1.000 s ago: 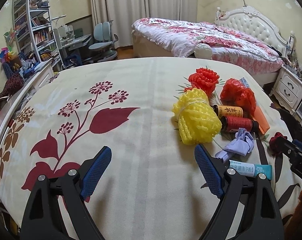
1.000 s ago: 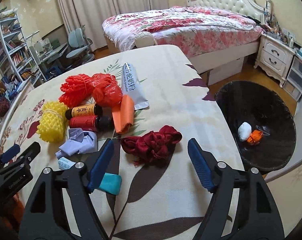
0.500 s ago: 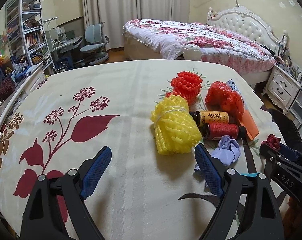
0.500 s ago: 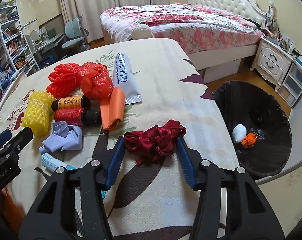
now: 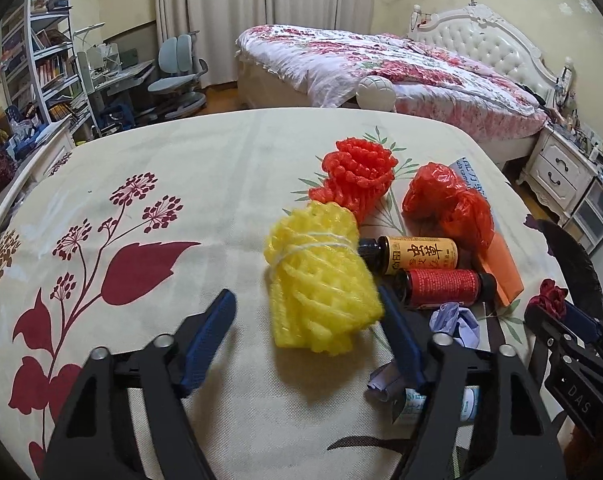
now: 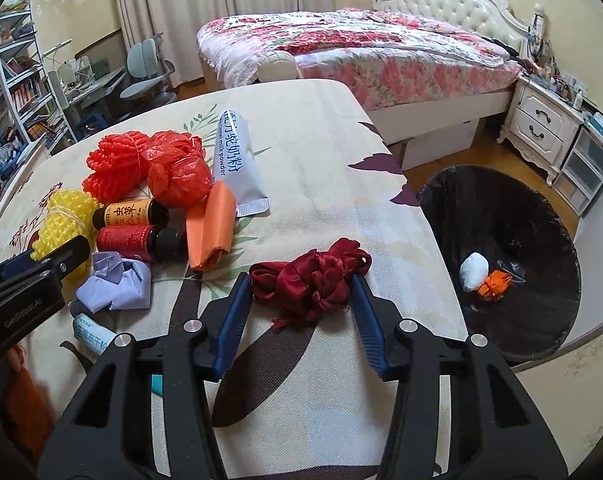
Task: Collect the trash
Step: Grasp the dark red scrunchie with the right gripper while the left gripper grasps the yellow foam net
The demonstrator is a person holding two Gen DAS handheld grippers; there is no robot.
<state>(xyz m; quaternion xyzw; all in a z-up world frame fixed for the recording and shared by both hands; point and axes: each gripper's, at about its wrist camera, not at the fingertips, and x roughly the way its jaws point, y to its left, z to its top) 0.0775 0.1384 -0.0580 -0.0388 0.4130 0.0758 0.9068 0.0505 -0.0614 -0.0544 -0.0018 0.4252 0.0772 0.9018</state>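
A yellow foam net lies on the flower-print table cover. My left gripper straddles it with its jaws closing: the right pad touches the net, while the left pad is still apart from it. A dark red ribbon bundle lies near the table's right edge. My right gripper is closing on it, and both pads touch its sides. Beyond that edge stands a black-lined bin holding a white wad and an orange scrap.
Right of the yellow net lie a red foam net, a red plastic bag, two small bottles, an orange packet, a lilac cloth and a white sachet. A bed and nightstand stand behind.
My left gripper moved right up to the yellow net and its jaws narrowed around it. The right gripper's jaws came in from wide apart onto the red ribbon bundle.
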